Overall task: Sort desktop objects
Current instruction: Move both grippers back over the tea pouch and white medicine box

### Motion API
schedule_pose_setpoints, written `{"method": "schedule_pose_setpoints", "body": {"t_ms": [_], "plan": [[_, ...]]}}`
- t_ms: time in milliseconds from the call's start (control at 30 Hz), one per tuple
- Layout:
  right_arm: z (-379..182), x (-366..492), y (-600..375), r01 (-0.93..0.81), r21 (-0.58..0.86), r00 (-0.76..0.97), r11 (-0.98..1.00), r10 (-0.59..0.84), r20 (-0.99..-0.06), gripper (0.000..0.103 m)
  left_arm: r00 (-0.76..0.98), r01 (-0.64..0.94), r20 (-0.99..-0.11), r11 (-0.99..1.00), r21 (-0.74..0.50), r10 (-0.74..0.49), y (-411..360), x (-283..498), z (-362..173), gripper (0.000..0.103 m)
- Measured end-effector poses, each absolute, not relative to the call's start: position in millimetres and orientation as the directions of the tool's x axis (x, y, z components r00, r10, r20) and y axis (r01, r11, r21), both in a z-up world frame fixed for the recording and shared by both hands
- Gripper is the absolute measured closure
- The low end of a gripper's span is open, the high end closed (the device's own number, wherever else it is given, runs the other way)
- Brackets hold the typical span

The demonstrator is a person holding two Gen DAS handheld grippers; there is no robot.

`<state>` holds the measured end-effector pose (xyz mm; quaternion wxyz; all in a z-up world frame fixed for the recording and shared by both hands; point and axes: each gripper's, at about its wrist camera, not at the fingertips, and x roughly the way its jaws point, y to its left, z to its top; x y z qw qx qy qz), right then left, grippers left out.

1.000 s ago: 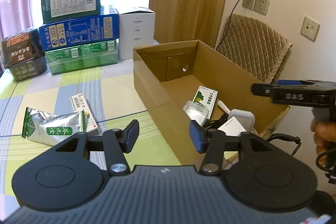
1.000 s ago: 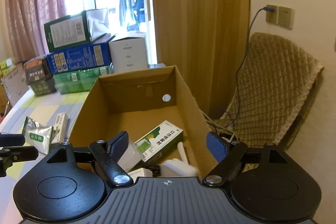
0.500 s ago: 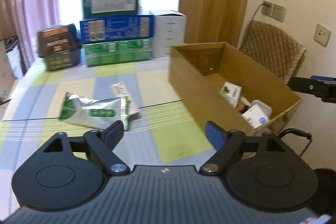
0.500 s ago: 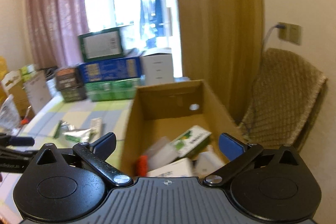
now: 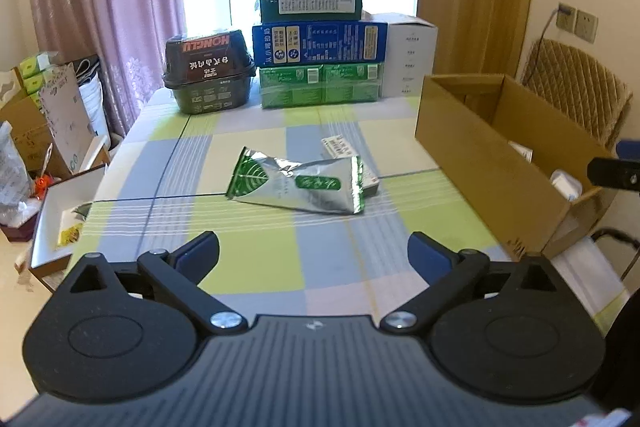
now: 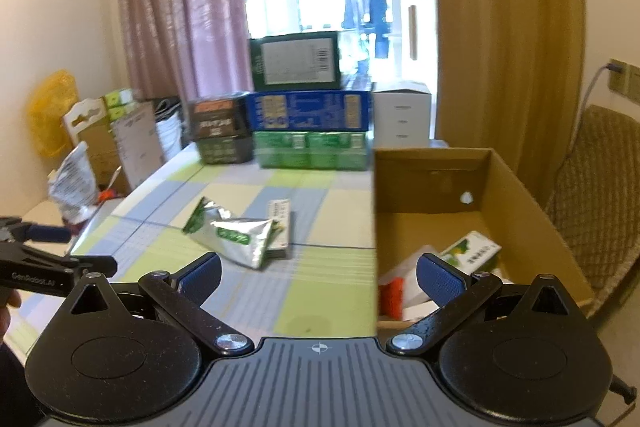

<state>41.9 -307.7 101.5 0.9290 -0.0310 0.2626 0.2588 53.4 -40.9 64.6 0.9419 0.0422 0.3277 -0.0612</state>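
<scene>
Both pairs of jaws are spread wide with nothing held between them. On the left gripper (image 5: 314, 253) they are held above the near part of the tabletop (image 5: 256, 267), which is covered by a checked cloth of green, blue and pale squares. On the right gripper (image 6: 318, 273) they are held over the near left corner of the cardboard box (image 6: 520, 223).

With the cardboard box (image 5: 472, 155) taken as the landmark, a silver foil pouch (image 5: 298, 185) with green printing is seen lying flat to its left, well apart from it. A small white packet (image 5: 344, 155) is partly covered by the pouch on the side nearer the box. Inside the box a green and white carton (image 6: 474, 253), something red (image 6: 392, 297) and other white items are seen. Beyond the box, at the far edge of the tabletop, stacked cartons (image 5: 318, 39) are piled beside a dark tub (image 5: 208, 71).
</scene>
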Motion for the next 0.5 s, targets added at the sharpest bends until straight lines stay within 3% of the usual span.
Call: {"method": "schedule_pose_setpoints", "body": {"t_ms": [500], "plan": [[85.8, 41.9, -271.0, -0.572, 0.034, 0.674, 0.82, 0.493, -0.549, 0.002, 0.711, 0.29, -0.692, 0.948, 0.129, -0.123, -21.0, 71.6, 43.4, 0.003]]}}
